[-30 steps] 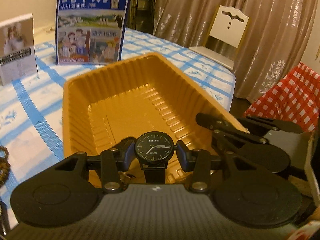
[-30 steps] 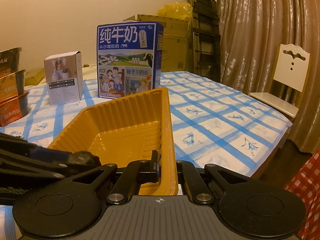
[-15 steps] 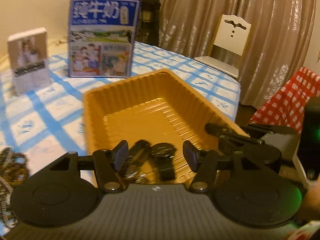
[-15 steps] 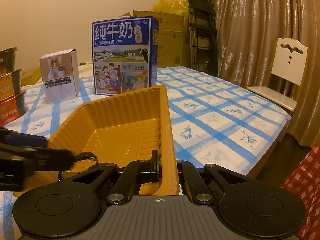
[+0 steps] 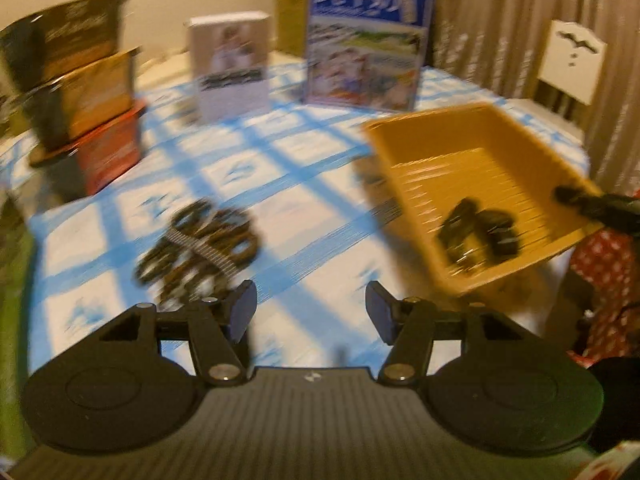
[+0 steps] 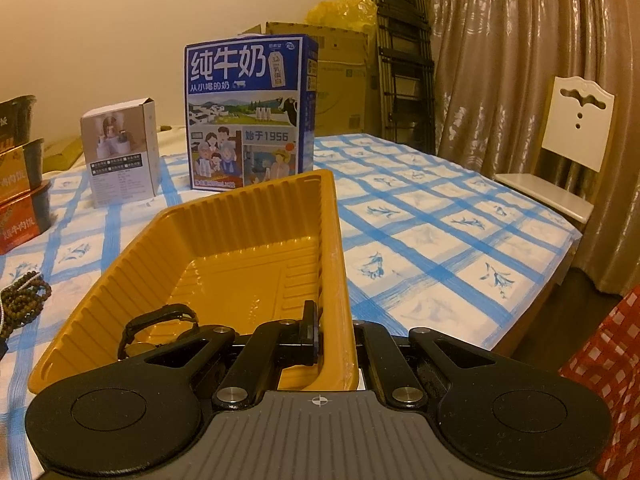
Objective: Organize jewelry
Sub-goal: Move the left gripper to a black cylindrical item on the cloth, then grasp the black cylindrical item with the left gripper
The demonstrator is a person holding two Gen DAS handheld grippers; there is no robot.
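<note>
Jewelry is split between two places at this moment. A black watch (image 5: 478, 236) lies loose on the floor of the yellow tray (image 6: 256, 216), at its near end, while a heap of brown bead strands (image 5: 200, 240) with a pale ribbed band across it sits on the blue-checked surface (image 5: 280, 200), well apart from the tray.

The left claw (image 5: 307, 314) hangs over bare cloth with its jaws standing wide and nothing between them; the heap lies just beyond its left finger. The right claw (image 6: 334, 334) is closed tight on the tray's right wall, one finger inside and one outside, which I take to be steadying it.

By my reading, the step in hand is the reach for the next piece, with the watch already stowed. The left view is blurred, so the heap's tangle is hard to judge. The next move calls for lowering the open left claw over the beads and closing on enough strands to lift them together.
</note>
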